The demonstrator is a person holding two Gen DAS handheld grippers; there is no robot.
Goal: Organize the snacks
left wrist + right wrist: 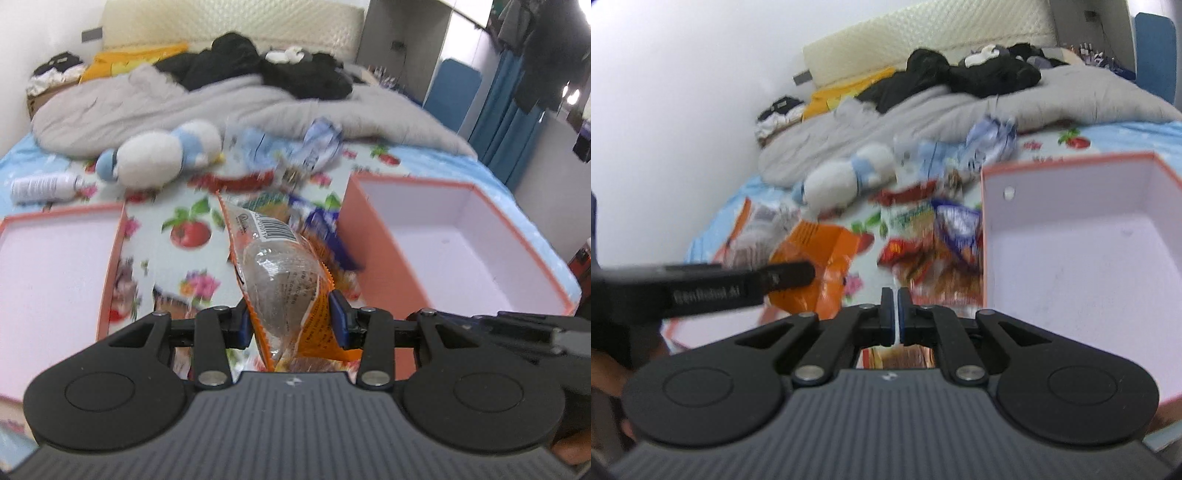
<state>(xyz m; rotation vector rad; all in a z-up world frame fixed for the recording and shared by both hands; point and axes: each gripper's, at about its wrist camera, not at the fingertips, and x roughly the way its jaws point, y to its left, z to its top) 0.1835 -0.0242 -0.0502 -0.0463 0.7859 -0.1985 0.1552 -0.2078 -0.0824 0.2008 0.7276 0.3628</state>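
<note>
My left gripper (291,317) is shut on an orange snack packet (280,273) with a clear window and a barcode, held above the bed between two boxes. The packet also shows in the right wrist view (820,258), with the left gripper's finger across it. My right gripper (896,314) is shut and empty, beside the right box. A pile of snack packets (934,236) lies on the fruit-print sheet. A shallow pink-rimmed box (55,273) is at the left and a deeper pink box (461,236) at the right; it also shows in the right wrist view (1082,266).
A white and blue plush toy (162,155) and a white bottle (44,188) lie on the bed. A grey duvet (229,103) with black clothes (266,66) covers the far half. Blue curtains (509,122) hang at the right.
</note>
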